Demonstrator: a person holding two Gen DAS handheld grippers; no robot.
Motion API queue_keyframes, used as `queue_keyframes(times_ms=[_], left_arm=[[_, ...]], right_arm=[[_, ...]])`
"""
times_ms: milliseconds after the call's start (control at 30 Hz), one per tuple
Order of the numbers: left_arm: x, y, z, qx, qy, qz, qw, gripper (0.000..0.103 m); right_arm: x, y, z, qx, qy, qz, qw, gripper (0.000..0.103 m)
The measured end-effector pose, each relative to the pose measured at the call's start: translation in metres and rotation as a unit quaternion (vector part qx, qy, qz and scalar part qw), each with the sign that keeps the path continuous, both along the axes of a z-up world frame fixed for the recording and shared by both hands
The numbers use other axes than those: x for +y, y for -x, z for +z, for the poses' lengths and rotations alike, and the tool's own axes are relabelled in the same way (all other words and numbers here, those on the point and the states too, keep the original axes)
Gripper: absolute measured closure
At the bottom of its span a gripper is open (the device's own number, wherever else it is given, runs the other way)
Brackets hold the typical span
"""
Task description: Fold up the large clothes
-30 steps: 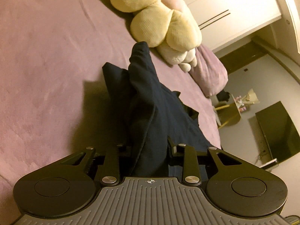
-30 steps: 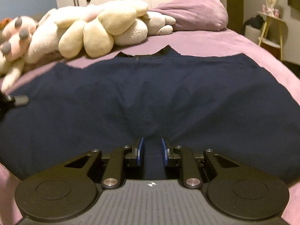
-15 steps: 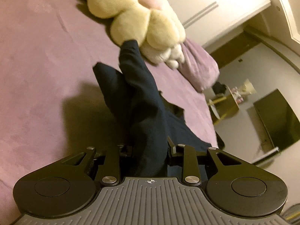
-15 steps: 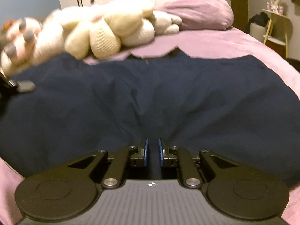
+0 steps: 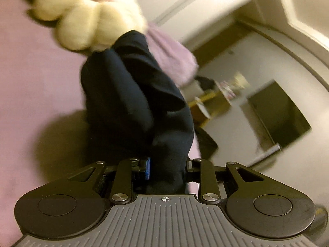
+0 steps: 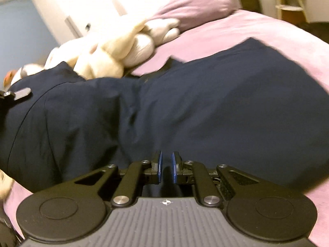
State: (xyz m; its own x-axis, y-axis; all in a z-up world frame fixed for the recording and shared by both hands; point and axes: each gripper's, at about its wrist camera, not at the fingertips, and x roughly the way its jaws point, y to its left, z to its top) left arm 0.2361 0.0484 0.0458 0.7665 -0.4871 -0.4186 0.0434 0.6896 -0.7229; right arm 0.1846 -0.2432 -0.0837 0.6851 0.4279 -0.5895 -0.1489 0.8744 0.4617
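A large dark navy garment [image 6: 205, 103] lies spread on a pink bed [image 6: 257, 28]. My right gripper [image 6: 166, 167] is shut on its near hem, the blue pads close together with cloth between them. My left gripper [image 5: 166, 164] is shut on a bunched edge of the same garment [image 5: 133, 94] and holds it lifted off the bed, so the cloth hangs in a thick fold in front of the camera. The left gripper's tip shows at the left edge of the right wrist view [image 6: 20, 93].
Cream plush toys [image 6: 115, 53] lie along the far side of the bed, touching the garment's lifted edge; they also show in the left wrist view [image 5: 88, 18]. A purple pillow [image 6: 195, 4] is behind them. A white wardrobe [image 5: 185, 4], a small yellow side table [image 5: 211, 103] and a dark screen [image 5: 281, 113] stand beyond.
My left gripper has risen and swung with the garment's edge, pulling it off the bed toward the plush toys. My right gripper has closed tighter on the hem and tilted.
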Motion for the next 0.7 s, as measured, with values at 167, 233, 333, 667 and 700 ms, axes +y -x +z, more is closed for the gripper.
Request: queue_keyframes(times_ms=[167, 233, 333, 667, 700], left_arm=[[-0.100, -0.044, -0.018, -0.001, -0.018, -0.073, 0.9972, 0.077], [-0.135, -0.058, -0.037, 0.013, -0.038, -0.091, 0.9950, 0.076], [-0.177, -0.075, -0.073, 0.046, -0.082, -0.103, 0.9902, 0.073], [-0.177, -0.038, -0.055, 0.008, -0.066, -0.149, 0.9867, 0.028], [-0.165, -0.028, -0.044, -0.003, -0.050, -0.147, 0.9879, 0.028]], right_arm=[[-0.048, 0.011, 0.000, -0.003, -0.015, -0.052, 0.999, 0.093], [-0.067, 0.017, -0.002, -0.005, -0.015, -0.072, 0.997, 0.093], [-0.086, 0.019, -0.007, -0.003, -0.012, -0.093, 0.996, 0.093], [-0.124, 0.038, -0.013, 0.007, 0.000, -0.139, 0.990, 0.092], [-0.123, 0.042, -0.009, 0.003, 0.006, -0.145, 0.989, 0.090]])
